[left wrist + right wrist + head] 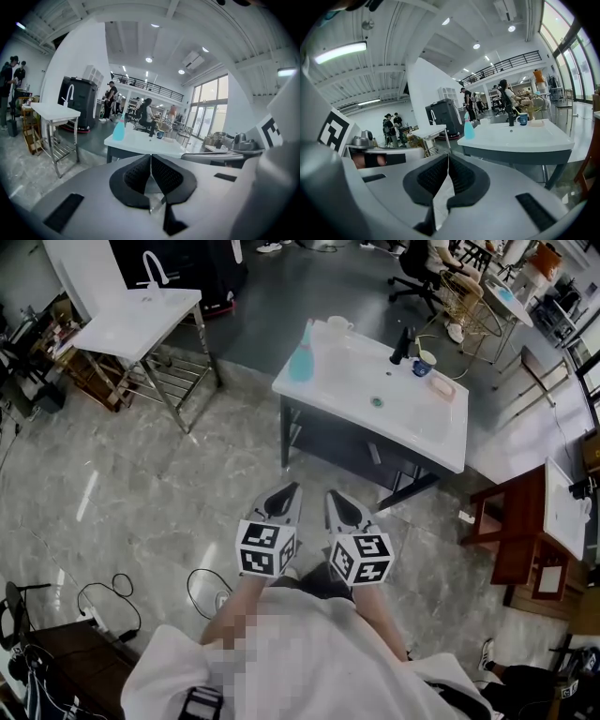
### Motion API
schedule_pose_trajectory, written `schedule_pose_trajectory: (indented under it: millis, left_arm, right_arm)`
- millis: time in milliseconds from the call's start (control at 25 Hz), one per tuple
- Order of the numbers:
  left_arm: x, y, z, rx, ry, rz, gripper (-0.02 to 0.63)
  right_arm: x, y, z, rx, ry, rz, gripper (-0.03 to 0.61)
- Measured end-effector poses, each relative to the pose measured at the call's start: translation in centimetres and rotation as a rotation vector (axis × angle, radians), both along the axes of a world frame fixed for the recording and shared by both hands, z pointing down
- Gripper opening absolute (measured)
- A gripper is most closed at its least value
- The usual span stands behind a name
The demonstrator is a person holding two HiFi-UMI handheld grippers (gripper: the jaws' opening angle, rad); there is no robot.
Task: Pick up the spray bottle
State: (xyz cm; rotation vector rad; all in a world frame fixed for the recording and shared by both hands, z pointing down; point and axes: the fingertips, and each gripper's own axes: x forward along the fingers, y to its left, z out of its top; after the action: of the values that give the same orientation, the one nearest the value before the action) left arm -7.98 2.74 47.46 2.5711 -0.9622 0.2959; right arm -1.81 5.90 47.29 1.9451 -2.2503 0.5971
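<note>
Grey marble floor [141, 493], white sink counter [394, 427], spray bottle [301, 360] on its corner

No word, number, brand name or label can be read anywhere in these views. The only printed marks are black-and-white square code patterns. They are on the white marker cube [267, 547] of the left gripper [289, 491] and on the white marker cube [362, 559] of the right gripper [334, 495]. They are made of blocks, not letters. The translucent light-blue spray bottle [301, 362] on the white worktop [412, 423] is too small for any label to be read.
</note>
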Motion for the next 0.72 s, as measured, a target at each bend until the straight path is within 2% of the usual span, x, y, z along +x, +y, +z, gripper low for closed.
schedule_pose_trajectory:
  millis: [160, 400, 720]
  left_arm:
    - [-0.2, -0.5, -0.4, 0.012, 0.000, -0.012, 0.032]
    - [-0.3, -1.4, 0.2, 0.010, 0.009, -0.025, 0.032]
    - [0.8, -5.6, 0.9, 0.006, -0.003, -0.100, 0.032]
  right_arm:
    - [0.1, -0.5, -0.1, 0.006, -0.025, -0.002, 0.028]
    - [0.3, -2.0, -0.2, 0.024, -0.010, -0.015, 0.029]
    - [2.6, -6.5, -0.3, 0.041, 0.062, -0.051, 0.029]
